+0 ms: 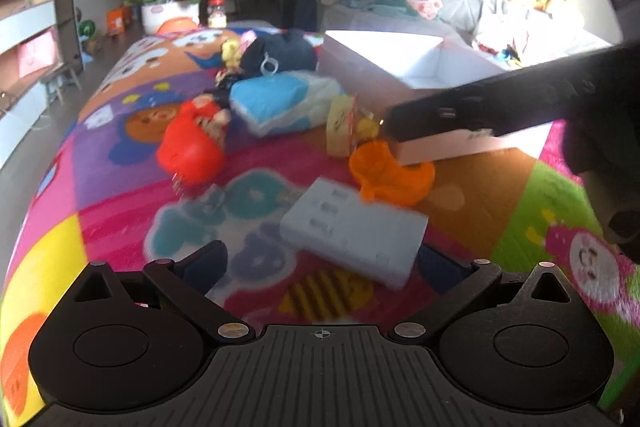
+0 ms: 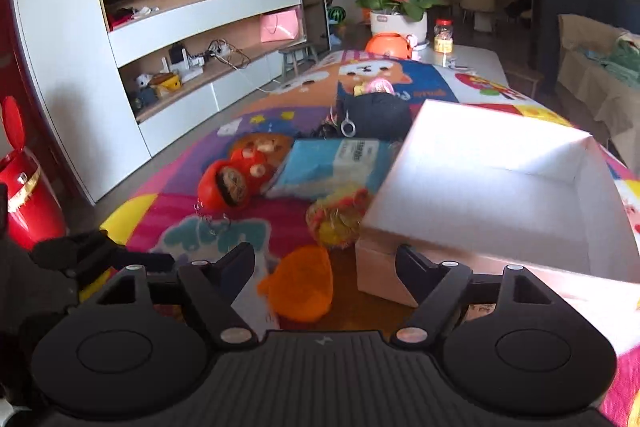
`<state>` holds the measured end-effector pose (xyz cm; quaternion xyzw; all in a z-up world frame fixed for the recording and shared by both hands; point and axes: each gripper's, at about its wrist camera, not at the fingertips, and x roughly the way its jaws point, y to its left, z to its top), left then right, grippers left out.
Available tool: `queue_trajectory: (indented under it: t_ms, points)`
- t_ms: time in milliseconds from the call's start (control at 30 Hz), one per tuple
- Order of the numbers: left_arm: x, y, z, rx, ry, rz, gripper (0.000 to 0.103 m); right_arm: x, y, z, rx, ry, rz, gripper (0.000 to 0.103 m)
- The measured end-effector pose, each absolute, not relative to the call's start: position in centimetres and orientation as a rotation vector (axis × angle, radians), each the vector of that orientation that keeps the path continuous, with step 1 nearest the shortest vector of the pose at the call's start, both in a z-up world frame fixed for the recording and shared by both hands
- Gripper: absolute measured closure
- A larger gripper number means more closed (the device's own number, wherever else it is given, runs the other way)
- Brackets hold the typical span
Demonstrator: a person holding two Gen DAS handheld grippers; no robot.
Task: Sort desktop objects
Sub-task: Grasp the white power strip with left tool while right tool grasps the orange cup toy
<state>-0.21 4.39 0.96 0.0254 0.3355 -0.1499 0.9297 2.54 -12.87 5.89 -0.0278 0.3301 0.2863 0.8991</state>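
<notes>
Lower middle of the right wrist view: right tongs [image 2: 324, 259] spread fairly wide, straddling the orange cup [image 2: 298, 287] but not pinching it. Probably lined up like that to grab it for the white box [image 2: 500, 207], sat empty just right of the cup. Open-topped and parked close to the clutter, so guessing that's the sorting bin.

Lower centre of the left view: left tongs [image 1: 326, 263] wide too, holding nothing, hanging over a white power strip [image 1: 352, 235]. Red doll [image 2: 232, 183] and blue pack [image 2: 332, 163] lying up-frame of the cup on the mat [image 2: 180, 187], not boxed yet.
</notes>
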Motion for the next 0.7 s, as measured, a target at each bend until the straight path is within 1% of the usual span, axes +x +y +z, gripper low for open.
queue_trajectory:
  t_ms: [200, 367, 433, 467, 500, 533, 567, 600, 700]
  points:
    - [-0.7, 3.6, 1.5, 0.093, 0.646, -0.303, 0.0, 5.8, -9.0, 5.4, -0.115, 0.666, 0.631, 0.024]
    - [-1.6, 4.6, 1.2, 0.11, 0.657, -0.3, 0.0, 4.3, -9.8, 4.4, -0.135, 0.718, 0.646, 0.025]
    - [-1.3, 4.5, 1.3, 0.111, 0.658, -0.317, 0.0, 3.7, -9.9, 3.6, -0.139, 0.744, 0.639, 0.028]
    - [-1.2, 4.2, 1.3, 0.117, 0.655, -0.322, 0.0, 3.7, -9.9, 3.2, -0.138, 0.752, 0.63, 0.032]
    - [-1.2, 4.0, 1.4, 0.124, 0.65, -0.329, 0.0, 3.8, -9.9, 2.9, -0.13, 0.765, 0.624, 0.045]
    - [-1.1, 3.7, 1.6, 0.131, 0.644, -0.338, 0.0, 4.0, -10.1, 2.7, -0.109, 0.786, 0.623, 0.05]
    - [-1.1, 3.5, 1.7, 0.138, 0.64, -0.351, 0.0, 4.2, -10.6, 2.8, -0.074, 0.8, 0.623, 0.053]
    - [-1.2, 3.4, 1.8, 0.145, 0.638, -0.364, 0.0, 4.2, -11.0, 2.8, -0.061, 0.816, 0.621, 0.059]
    - [-0.4, 2.6, 1.6, 0.183, 0.65, -0.382, 0.0, 2.8, -12.9, 3.0, -0.067, 0.807, 0.599, 0.059]
